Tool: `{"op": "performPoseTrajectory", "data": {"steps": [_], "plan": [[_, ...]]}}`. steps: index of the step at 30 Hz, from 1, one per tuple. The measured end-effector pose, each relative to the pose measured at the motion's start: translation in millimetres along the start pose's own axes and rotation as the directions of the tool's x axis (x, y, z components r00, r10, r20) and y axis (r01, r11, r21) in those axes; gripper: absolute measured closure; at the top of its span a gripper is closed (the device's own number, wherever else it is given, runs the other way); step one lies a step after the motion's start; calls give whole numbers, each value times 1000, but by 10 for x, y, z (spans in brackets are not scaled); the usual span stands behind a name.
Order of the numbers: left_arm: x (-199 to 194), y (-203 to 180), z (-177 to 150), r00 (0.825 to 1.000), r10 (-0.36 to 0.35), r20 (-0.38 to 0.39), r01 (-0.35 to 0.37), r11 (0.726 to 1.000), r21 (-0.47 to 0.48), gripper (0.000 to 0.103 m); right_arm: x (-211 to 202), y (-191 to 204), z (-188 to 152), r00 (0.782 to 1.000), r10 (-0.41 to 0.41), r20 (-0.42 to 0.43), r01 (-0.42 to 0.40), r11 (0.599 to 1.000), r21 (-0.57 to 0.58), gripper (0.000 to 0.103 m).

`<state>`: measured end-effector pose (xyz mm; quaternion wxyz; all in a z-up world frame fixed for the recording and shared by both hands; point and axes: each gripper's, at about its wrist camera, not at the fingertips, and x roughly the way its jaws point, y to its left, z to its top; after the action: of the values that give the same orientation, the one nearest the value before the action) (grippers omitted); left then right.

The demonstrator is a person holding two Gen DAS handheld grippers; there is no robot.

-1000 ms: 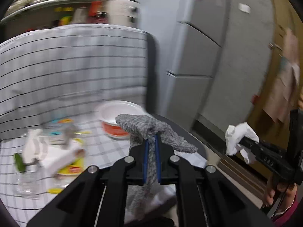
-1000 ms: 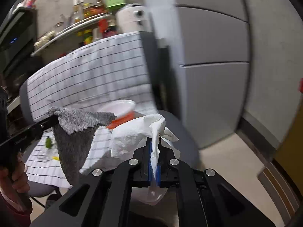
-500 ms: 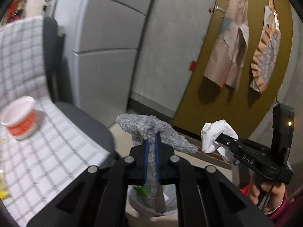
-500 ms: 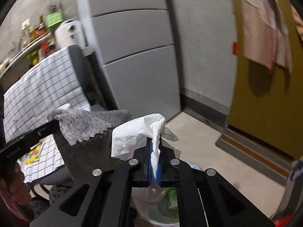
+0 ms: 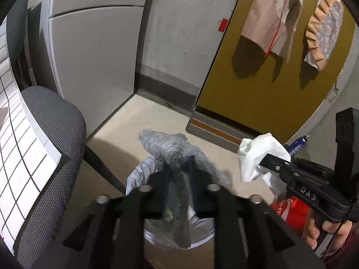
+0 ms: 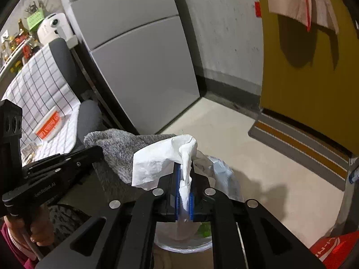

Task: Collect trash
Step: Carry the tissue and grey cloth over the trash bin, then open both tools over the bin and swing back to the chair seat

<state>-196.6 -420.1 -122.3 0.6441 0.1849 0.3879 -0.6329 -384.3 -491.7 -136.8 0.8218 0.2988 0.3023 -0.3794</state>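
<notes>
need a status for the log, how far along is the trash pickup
Done: green scraps already lie in the lined bin. In hand: right gripper clamps crumpled white tissue; left gripper holds the grey fuzzy cloth, both above the bin. Left: dropping them, plus the red-and-white cup.

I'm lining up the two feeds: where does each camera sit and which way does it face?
Left wrist: on the left gripper, looking down at the bin; its fingers pinch the grey cloth, and the right gripper with the tissue shows at right.
Right wrist: on the right gripper, facing down at the bin; the left gripper shows at left.
Shared: bin, cloth, tissue, yellow door.
</notes>
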Motion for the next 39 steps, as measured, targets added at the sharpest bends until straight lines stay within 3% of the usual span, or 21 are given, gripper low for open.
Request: {"op": "performPoseTrajectory", "data": {"steps": [2,4,10,14,20,25,32,39], "plan": [[43,29,7,1000,6,-8,-6,1000,-7,69,54,-28,-18,1000,6,-20,-5,1000,12,84],[71,53,12,1000,10,-13,-10,1000,-15,64,92,-40,-40,1000,10,-30,-10,1000,13,71],[30,127,9,1000,25,-6,-26,999,-38,60,173,-39,-89,998,6,-65,-6,1000,8,52],[-146,251,-5,996,80,27,-78,995,-59,59,159,33,-90,998,17,-63,-18,1000,-10,51],[-567,485,-69,977,194,87,-185,978,-100,59,26,332,-7,1000,15,-16,-17,995,-97,51],[-1007,675,-196,944,302,133,-283,948,-145,59,-68,731,35,1000,23,3,-22,982,-187,51],[-1481,991,-503,897,422,130,-388,894,-227,59,-178,1287,31,998,58,17,-50,952,-301,50],[-1738,1228,-731,877,468,109,-419,857,-301,59,-245,1588,-6,998,64,23,-51,929,-366,47]]}}
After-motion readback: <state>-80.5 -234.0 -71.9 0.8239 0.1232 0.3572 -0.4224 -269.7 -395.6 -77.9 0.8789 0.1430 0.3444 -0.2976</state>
